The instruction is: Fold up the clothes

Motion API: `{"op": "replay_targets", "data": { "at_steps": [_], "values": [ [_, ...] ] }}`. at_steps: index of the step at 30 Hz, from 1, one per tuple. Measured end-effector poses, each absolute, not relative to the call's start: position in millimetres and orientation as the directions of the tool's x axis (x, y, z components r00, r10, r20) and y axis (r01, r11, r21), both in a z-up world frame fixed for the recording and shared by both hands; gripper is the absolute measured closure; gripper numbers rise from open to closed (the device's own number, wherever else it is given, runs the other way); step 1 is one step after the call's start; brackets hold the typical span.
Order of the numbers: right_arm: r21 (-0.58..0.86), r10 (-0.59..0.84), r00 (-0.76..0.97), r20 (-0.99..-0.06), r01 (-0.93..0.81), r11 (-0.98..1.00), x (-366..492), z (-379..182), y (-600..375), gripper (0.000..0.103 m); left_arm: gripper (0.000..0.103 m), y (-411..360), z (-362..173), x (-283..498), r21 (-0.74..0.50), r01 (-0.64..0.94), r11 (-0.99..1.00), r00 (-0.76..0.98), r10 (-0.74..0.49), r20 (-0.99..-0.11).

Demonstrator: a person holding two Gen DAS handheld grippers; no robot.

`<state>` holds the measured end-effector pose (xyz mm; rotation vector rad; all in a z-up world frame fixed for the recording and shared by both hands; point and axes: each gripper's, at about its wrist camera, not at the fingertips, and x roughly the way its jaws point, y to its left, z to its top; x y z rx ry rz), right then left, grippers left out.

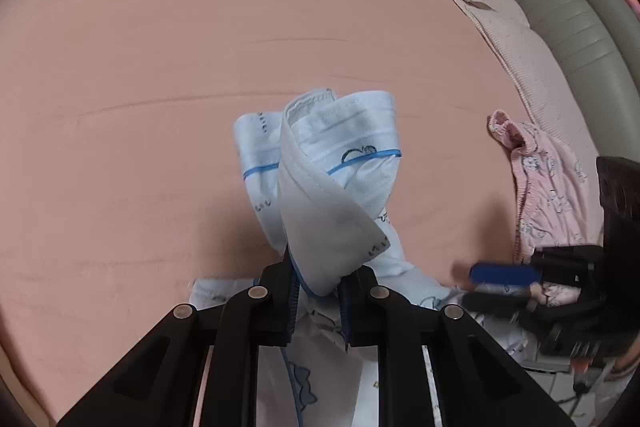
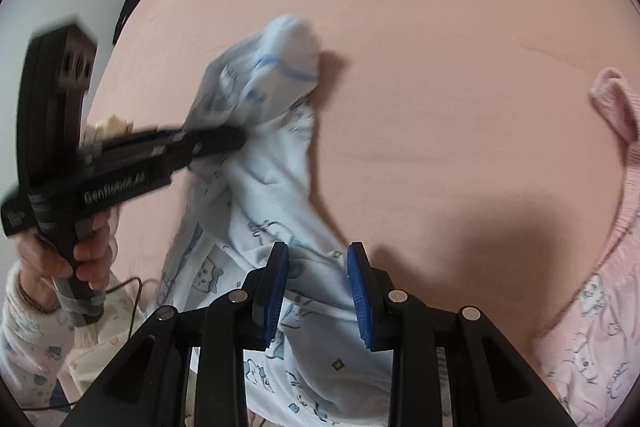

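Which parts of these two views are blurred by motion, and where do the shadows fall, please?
Right wrist view: the left gripper and the blue garment it grips are smeared; a dark shadow lies on the pink sheet. Left wrist view: mostly sharp, with the right gripper slightly blurred; both views bend at the edges.

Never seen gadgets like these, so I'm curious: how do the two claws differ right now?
The left claw is shut on the light blue garment, lifting a fold off the pink bed sheet; the right claw is open, gripping nothing, its blue pads apart above the same cloth. Both are black, hand-held, with two fingers.
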<state>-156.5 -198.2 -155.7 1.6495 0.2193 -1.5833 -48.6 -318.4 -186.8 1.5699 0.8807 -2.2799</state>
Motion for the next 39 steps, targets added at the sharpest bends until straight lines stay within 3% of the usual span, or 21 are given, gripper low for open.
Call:
{"op": "replay_targets", "data": {
  "at_steps": [7,10,18,29,39],
  "values": [
    [0.449,-0.427,0.173,-0.888,0.530,-0.719,-195.3,-159.5,-169.5,0.072,0.089,-352.0,-177.5,1.5,-0.361,0.504,-0.784,-0.411,0.150,-0.899],
    [0.465,-0.420,0.208,-0.883,0.505,-0.727,-198.9,-169.6,-165.2,0.062,0.089,-369.3,-175.8,29.2,-0.370,0.512,-0.775,-0.415,0.154,-0.897],
    [0.499,-0.406,0.293,-0.866,0.442,-0.745,-208.2,-194.1,-154.6,0.061,0.089,-370.5,-182.4,23.0,-0.391,0.527,-0.755,-0.405,0.182,-0.896],
    [0.502,-0.421,0.276,-0.864,0.540,-0.675,-208.3,-180.6,-161.5,0.061,0.089,-341.7,-188.5,-12.4,-0.390,0.552,-0.737,-0.363,0.209,-0.908],
    [0.508,-0.424,0.311,-0.851,0.693,-0.511,-156.2,-179.4,-158.0,0.061,0.089,-356.3,-191.9,9.9,-0.347,0.600,-0.721,-0.293,0.205,-0.934]
  ]
}}
